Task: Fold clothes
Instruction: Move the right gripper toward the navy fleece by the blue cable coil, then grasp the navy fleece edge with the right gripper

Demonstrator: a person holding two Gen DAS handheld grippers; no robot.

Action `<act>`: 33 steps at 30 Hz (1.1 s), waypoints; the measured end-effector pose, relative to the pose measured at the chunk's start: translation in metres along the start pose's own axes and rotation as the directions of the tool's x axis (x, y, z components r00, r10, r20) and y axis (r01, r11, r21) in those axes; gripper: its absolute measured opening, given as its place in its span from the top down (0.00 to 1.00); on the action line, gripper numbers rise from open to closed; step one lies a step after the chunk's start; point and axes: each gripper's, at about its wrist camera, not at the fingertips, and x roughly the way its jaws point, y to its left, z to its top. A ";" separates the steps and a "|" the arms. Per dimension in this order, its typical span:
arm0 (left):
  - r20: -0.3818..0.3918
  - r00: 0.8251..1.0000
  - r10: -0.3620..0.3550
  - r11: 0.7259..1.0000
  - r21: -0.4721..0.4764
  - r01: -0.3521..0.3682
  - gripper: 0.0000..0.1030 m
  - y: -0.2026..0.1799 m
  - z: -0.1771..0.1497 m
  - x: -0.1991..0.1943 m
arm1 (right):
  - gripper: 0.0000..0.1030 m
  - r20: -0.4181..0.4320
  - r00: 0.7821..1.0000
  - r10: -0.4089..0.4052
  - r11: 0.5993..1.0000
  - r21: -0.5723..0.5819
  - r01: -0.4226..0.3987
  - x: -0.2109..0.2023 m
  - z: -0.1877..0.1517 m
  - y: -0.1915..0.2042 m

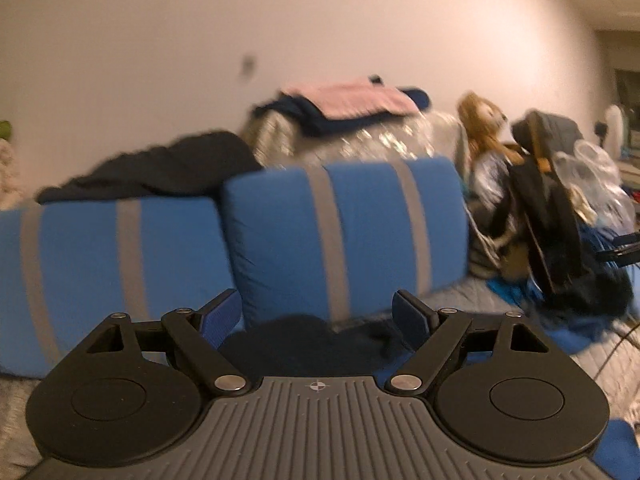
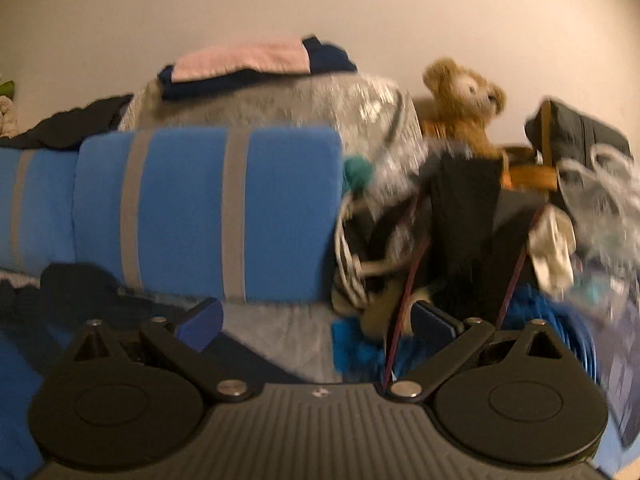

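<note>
In the left wrist view my left gripper (image 1: 316,316) is open with nothing between its blue pads (image 1: 222,312). A dark navy garment (image 1: 304,344) lies crumpled on the grey bedding just beyond and below them. My right gripper (image 2: 316,322) is open too and holds nothing, over the grey bedding (image 2: 280,332). In the right wrist view the dark garment (image 2: 72,284) lies to the left of that gripper. A folded stack of pink and navy clothes (image 1: 352,108) (image 2: 248,64) rests on a grey bundle behind the pillows. Both views are blurred.
Two blue pillows with grey stripes (image 1: 344,232) (image 2: 208,208) stand across the bed. Black clothing (image 1: 160,164) is draped over the left one. A teddy bear (image 2: 460,96), a dark bag (image 2: 468,220), plastic bags (image 2: 600,188) and blue fabric (image 2: 360,344) crowd the right side.
</note>
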 end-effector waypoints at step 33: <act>-0.043 0.981 -0.190 0.961 -0.214 0.177 0.19 -0.031 -0.105 0.082 | 0.29 -0.226 0.908 -0.354 0.924 0.070 0.377 0.006 -0.156 -0.117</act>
